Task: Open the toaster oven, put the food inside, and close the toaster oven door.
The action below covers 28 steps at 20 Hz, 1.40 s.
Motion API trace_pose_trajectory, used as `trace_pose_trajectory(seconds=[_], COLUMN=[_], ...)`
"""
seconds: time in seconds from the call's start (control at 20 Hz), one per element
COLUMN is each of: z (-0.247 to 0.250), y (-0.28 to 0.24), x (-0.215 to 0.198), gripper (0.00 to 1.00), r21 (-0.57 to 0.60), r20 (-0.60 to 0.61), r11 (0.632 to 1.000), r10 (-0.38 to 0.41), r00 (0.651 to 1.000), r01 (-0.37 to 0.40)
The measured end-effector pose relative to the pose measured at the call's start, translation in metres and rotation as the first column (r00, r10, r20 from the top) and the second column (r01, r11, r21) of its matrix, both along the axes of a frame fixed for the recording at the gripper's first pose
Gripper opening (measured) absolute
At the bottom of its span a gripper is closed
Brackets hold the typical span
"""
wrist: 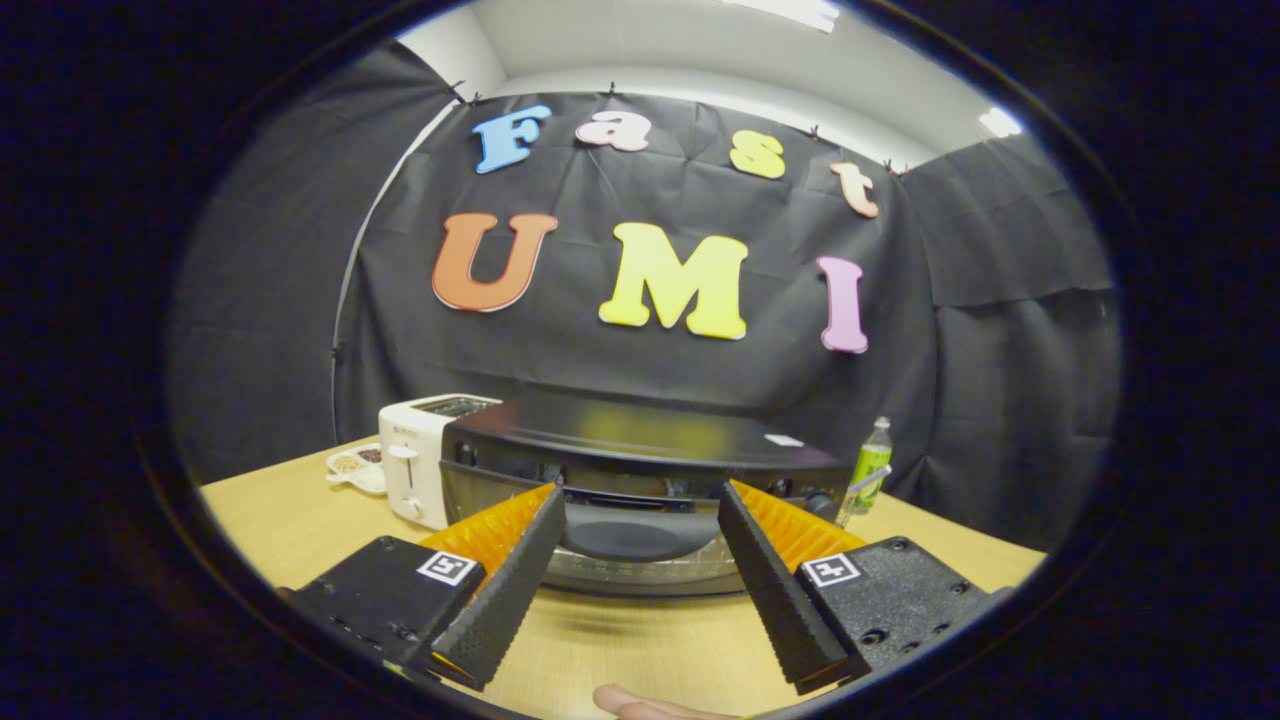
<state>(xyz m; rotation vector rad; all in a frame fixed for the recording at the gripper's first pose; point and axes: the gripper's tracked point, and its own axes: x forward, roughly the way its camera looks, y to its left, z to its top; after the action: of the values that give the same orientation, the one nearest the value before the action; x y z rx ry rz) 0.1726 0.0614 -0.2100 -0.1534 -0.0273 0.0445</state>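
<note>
- The tool (640,500) stands wide open and holds nothing; its two orange-backed fingers (505,580) spread apart with bare table (640,650) showing between them.
- The toaster oven (640,470) sits on the table directly ahead, at twelve o'clock from the tool, near but not touching the fingertips.
- Its long axis runs crosswise, from nine to three o'clock, square to the line of the fingers.
- The oven door (620,535) faces the tool. It appears partly lowered, with a dark oval shape and a clear rim at its lower front; whether it is fully open cannot be told.
- The door's handle cannot be picked out with certainty.
- A white toaster (420,460) stands against the oven at ten o'clock; a small dish (352,466) lies beyond it.
- A green bottle (870,470) stands at two o'clock, just beside the oven's right end.
- A fingertip (640,706) of the person shows at six o'clock, below the tool.
- Judgement: the door stage is in hand; the next move calls for a straight advance toward twelve o'clock, centred on the door.
</note>
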Motion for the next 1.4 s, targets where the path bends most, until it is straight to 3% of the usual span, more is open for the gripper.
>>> trace_pose_trajectory(seconds=[0.15, 0.35, 0.95, 1.2, 1.4], z=[0.03, 0.073, 0.161, 0.195, 0.218], y=[-0.002, -0.013, -0.048, -0.057, -0.076], x=[-0.022, -0.066, -0.174, -0.216, -0.243], gripper=[1.0, 1.0, 1.0, 1.0, 1.0], r21=[0.035, 0.036, 0.092, 0.092, 0.096], r20=[0.035, 0.053, -0.002, 0.038, 0.105], r11=[0.999, 0.999, 0.996, 0.994, 0.994], r10=[0.03, 0.011, 0.02, 0.06, 0.033], r00=[0.999, 0.999, 1.0, 0.998, 0.994], r01=[-0.031, -0.013, -0.02, -0.063, -0.043])
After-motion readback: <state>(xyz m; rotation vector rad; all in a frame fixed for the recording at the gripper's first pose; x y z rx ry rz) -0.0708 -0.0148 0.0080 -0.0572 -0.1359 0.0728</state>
